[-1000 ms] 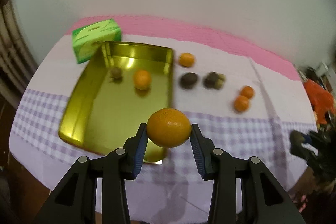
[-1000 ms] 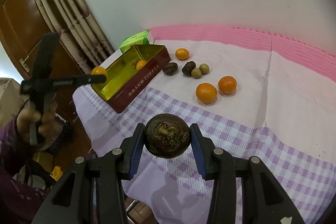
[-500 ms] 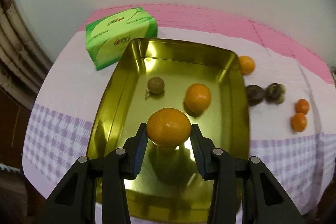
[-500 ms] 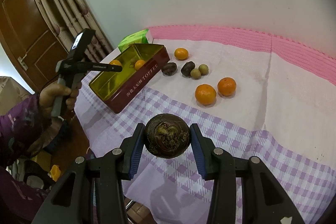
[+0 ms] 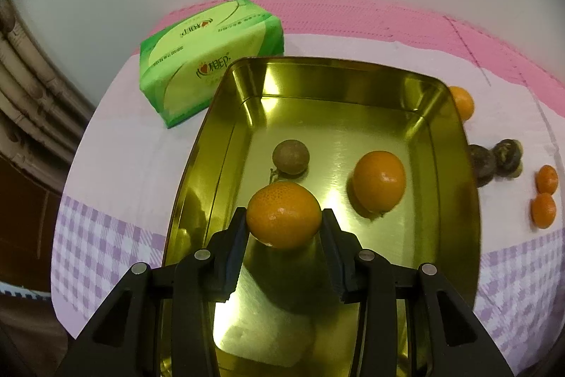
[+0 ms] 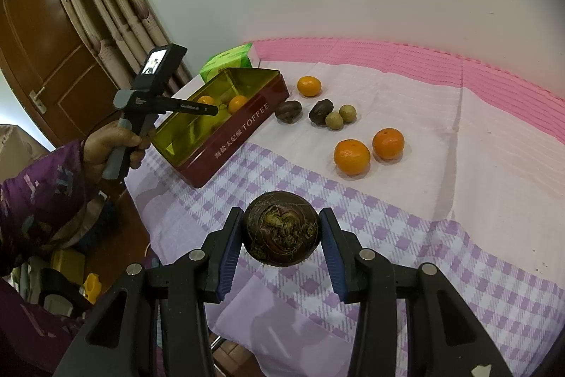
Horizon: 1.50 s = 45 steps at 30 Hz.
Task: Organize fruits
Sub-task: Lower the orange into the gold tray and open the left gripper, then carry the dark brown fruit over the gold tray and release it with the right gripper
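My left gripper is shut on a mandarin and holds it just above the floor of the gold tin. Inside the tin lie another mandarin and a small brown round fruit. My right gripper is shut on a dark brown round fruit, held above the checked cloth near the table's front edge. In the right wrist view the left gripper reaches over the tin.
A green tissue pack lies behind the tin. On the cloth right of the tin are loose mandarins, dark fruits and small greenish fruits. The table edge, a door and curtains are to the left.
My left gripper has moved from in front of the tin to over it and lowered the mandarin inside. The right gripper has stayed still with its fruit.
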Each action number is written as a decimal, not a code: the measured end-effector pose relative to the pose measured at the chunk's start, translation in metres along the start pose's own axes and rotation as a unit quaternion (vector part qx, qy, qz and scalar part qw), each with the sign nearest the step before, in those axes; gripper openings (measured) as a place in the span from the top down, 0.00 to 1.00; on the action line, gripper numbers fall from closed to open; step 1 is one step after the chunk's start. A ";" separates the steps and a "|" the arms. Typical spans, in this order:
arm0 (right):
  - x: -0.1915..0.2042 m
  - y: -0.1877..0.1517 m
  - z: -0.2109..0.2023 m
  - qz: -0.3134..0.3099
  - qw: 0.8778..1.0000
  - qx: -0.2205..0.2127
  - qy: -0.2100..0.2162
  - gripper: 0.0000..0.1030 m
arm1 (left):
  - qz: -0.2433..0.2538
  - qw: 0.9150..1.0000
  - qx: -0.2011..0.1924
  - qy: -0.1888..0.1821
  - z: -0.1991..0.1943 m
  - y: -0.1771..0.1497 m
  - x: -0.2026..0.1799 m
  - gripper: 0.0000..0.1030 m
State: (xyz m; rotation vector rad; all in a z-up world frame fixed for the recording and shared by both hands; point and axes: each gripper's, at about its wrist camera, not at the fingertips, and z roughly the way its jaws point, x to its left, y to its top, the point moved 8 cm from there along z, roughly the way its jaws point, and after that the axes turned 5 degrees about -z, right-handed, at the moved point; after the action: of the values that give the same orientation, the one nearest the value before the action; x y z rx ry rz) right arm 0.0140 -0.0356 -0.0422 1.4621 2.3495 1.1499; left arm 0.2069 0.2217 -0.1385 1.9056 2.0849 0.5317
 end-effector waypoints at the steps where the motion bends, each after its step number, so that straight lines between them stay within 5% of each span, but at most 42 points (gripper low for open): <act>1: 0.000 0.000 0.001 0.000 1.000 0.001 0.000 0.61 | 0.001 1.000 0.003 0.002 0.002 0.001 0.000 0.59; 15: 0.007 -0.003 0.003 -0.003 1.000 0.007 0.001 0.61 | 0.011 0.999 0.017 0.026 0.016 0.007 0.002 0.59; 25: 0.008 -0.004 0.002 -0.003 1.000 0.006 0.001 0.61 | 0.034 0.997 -0.013 0.074 0.001 0.016 -0.001 0.52; 35: 0.016 -0.001 -0.001 -0.010 1.000 0.000 0.002 0.61 | 0.002 0.996 -0.054 0.070 -0.047 0.006 -0.004 0.44; 38: 0.019 0.002 -0.003 -0.012 1.000 -0.006 0.006 0.61 | -0.015 0.995 -0.070 0.065 -0.071 -0.001 -0.006 0.25; 45: 0.035 0.015 0.000 -0.026 0.999 -0.015 0.024 0.61 | -0.053 0.994 -0.086 0.038 -0.116 -0.031 -0.012 0.22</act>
State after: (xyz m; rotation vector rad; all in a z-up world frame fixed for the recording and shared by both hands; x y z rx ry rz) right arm 0.0067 -0.0029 -0.0232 1.3712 2.3757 1.2154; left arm 0.1306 0.1973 -0.0486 1.6935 2.0979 0.7440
